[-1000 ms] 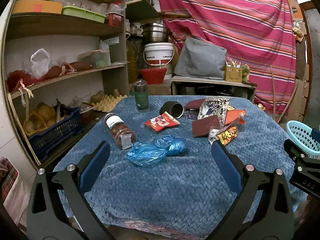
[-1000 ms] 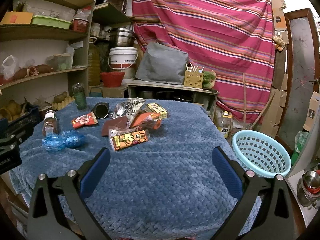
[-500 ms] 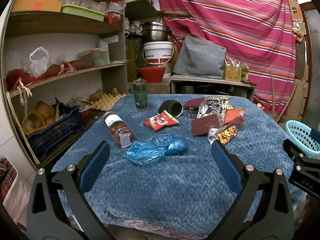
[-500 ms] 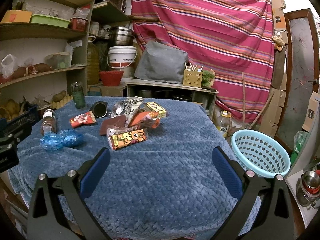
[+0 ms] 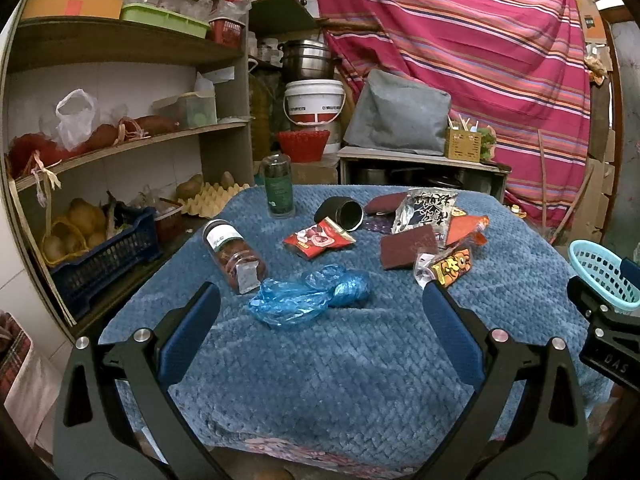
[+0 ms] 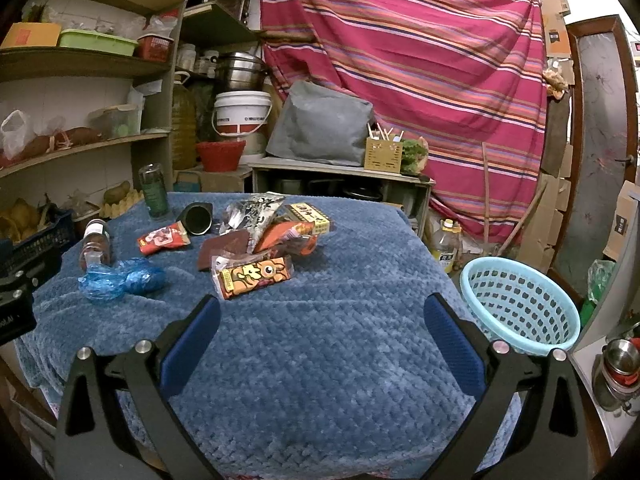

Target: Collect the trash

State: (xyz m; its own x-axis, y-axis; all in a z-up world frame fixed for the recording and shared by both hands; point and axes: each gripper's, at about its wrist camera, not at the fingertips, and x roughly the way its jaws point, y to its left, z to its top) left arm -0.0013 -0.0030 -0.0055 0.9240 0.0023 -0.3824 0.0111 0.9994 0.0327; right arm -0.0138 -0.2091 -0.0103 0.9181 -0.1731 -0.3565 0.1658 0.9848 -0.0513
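Trash: wrappers and a crumpled blue plastic bag (image 5: pixel 310 300) are scattered over the far half of my blue-quilted table (image 5: pixel 320 380), none of it collected yet, I judge.
Left gripper (image 5: pixel 320 320): my fingers are spread wide, empty, with the blue bag just ahead at 12 o'clock.
Right gripper (image 6: pixel 322 322): jaws apart too, nothing between them, and the orange cartoon wrapper (image 6: pixel 256 276) sits at 11 o'clock.
Basket (image 6: pixel 520 308): pale blue, off the table edge at 2 o'clock from my right fingers.
Risk, blue bag: it looks thin and slippery, so I could pinch only a fold and drag it.
Risk, neighbours: the tipped jar (image 5: pixel 236 256) touches the bag at 10 o'clock, so a sloppy grab could roll it.
Risk, pile: the red wrapper (image 5: pixel 318 240), the brown pouch (image 5: pixel 404 246) and the silver packet (image 5: pixel 428 212) overlap, so I might lift two.
Look: glossy, creased, light stuff.
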